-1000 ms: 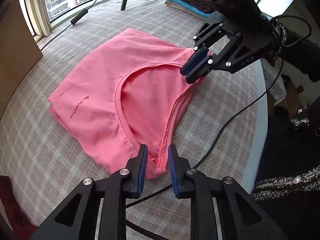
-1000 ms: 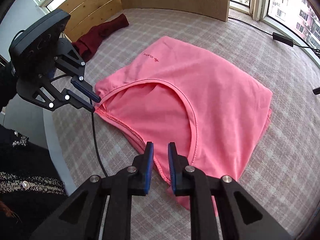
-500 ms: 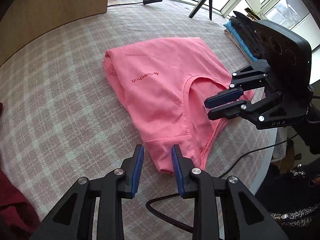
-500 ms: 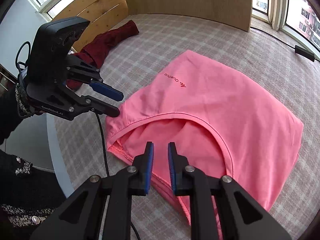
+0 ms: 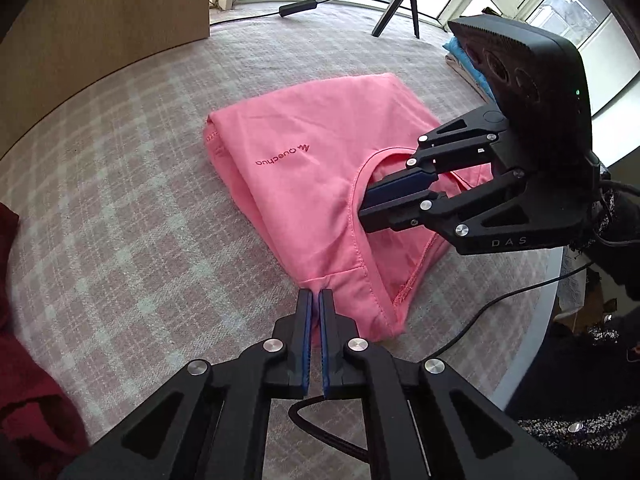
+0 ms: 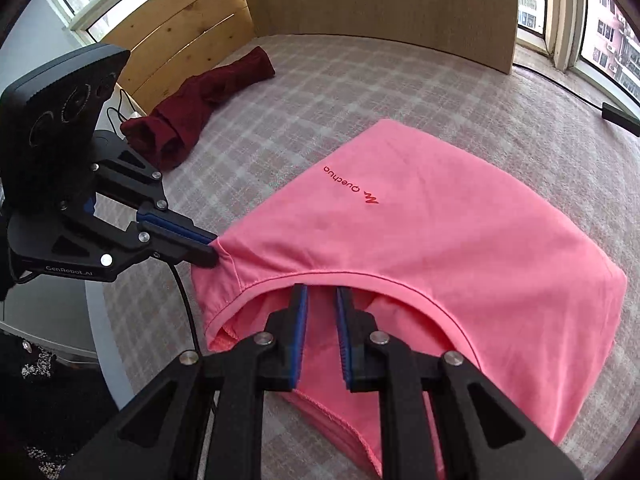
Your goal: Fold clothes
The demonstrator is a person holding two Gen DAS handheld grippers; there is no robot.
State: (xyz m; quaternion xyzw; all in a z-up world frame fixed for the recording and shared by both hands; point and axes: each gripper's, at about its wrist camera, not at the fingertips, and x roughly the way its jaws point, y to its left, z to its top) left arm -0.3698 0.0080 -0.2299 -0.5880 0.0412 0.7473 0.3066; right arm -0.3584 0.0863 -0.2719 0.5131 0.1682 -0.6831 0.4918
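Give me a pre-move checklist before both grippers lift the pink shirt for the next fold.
1. Left gripper pinched on the pink shirt at its shoulder corner: ok.
2. Right gripper closed on fabric: not ok; its jaws stand apart at the neckline.
3. Shirt lying flat on the checked cloth: ok.
4. Dark red garment apart from the shirt: ok.
5. Black cable free of the shirt: ok.

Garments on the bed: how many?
3 at least: pink shirt centre, pinched by left gripper; maroon garment at far left; folded stack behind right gripper, partly hidden.
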